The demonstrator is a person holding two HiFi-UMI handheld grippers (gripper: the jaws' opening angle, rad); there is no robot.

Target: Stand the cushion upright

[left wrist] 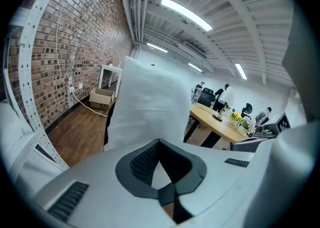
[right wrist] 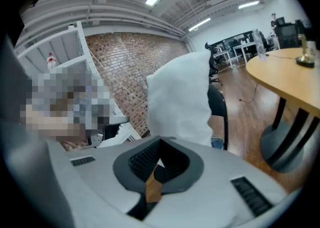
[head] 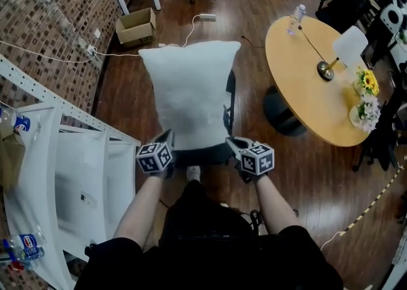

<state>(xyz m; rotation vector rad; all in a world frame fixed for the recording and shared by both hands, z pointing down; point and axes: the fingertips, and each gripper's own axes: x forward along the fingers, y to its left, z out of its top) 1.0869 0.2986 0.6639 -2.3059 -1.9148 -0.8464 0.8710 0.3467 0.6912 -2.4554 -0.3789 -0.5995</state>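
A white cushion (head: 191, 85) stands upright on a black chair (head: 230, 101), leaning against its back. It fills the middle of the left gripper view (left wrist: 145, 107) and the right gripper view (right wrist: 180, 102), a short way ahead of the jaws. My left gripper (head: 168, 137) (left wrist: 159, 147) is by the cushion's lower left corner, jaws shut, and I see nothing pinched between them. My right gripper (head: 234, 144) (right wrist: 160, 144) is by the lower right corner, also shut with nothing in it. Whether either tip touches the cushion I cannot tell.
A round wooden table (head: 305, 79) at the right carries a lamp (head: 346, 47), flowers (head: 367, 82) and a bottle (head: 296, 18). A white metal shelf rack (head: 63, 174) stands close at the left by the brick wall. A cardboard box (head: 135, 26) and cables lie beyond the chair.
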